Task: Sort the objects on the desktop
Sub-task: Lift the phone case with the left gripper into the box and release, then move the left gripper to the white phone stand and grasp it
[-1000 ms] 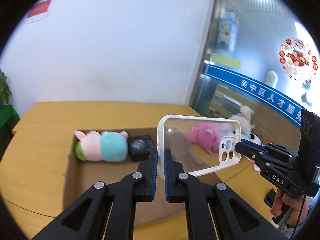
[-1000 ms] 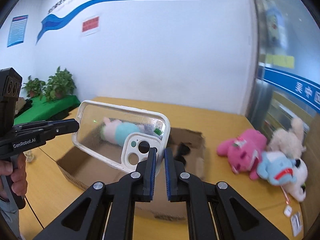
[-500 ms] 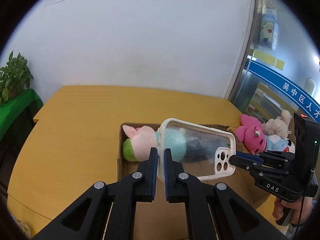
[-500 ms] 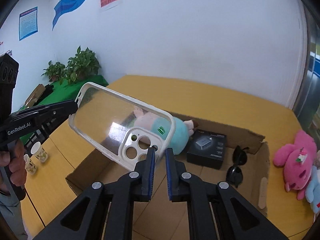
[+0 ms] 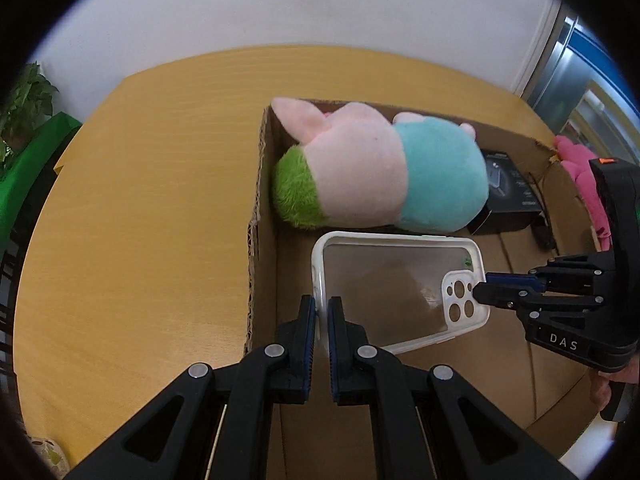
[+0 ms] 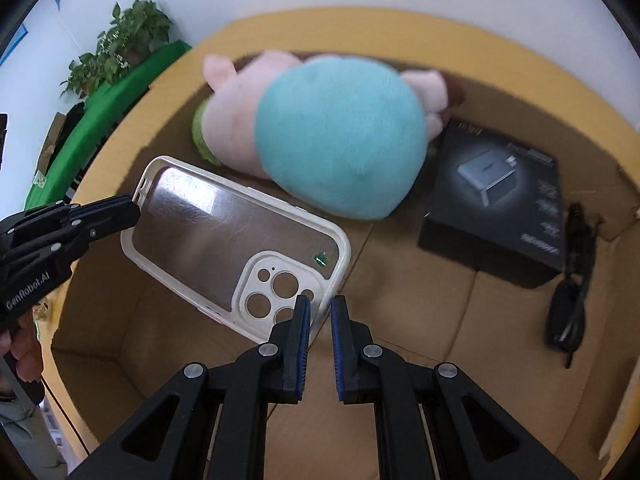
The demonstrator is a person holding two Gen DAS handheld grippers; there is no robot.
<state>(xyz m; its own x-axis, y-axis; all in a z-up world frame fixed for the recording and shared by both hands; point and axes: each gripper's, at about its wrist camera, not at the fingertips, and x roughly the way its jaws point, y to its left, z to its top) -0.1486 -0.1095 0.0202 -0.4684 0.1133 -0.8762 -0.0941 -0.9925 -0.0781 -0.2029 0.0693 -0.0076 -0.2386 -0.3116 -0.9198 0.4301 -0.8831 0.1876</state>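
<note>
A clear phone case with a white rim (image 5: 396, 280) (image 6: 224, 240) hangs low inside an open cardboard box (image 5: 258, 216) (image 6: 624, 216). My left gripper (image 5: 322, 312) is shut on the case's plain end. My right gripper (image 6: 320, 316) is shut on its camera-hole end and shows at the right of the left wrist view (image 5: 484, 286). A pink, teal and green plush toy (image 5: 376, 176) (image 6: 320, 132) lies in the box just beyond the case.
A black charger box (image 6: 496, 196) and black sunglasses (image 6: 572, 280) lie in the box's right part. A pink plush (image 5: 580, 176) sits outside it on the yellow table (image 5: 140, 200). Green plants (image 6: 116, 48) stand at the far left.
Both grippers have carried the case forward and down, from above the table into the cardboard box, close to the plush toy. Both stay shut on it.
</note>
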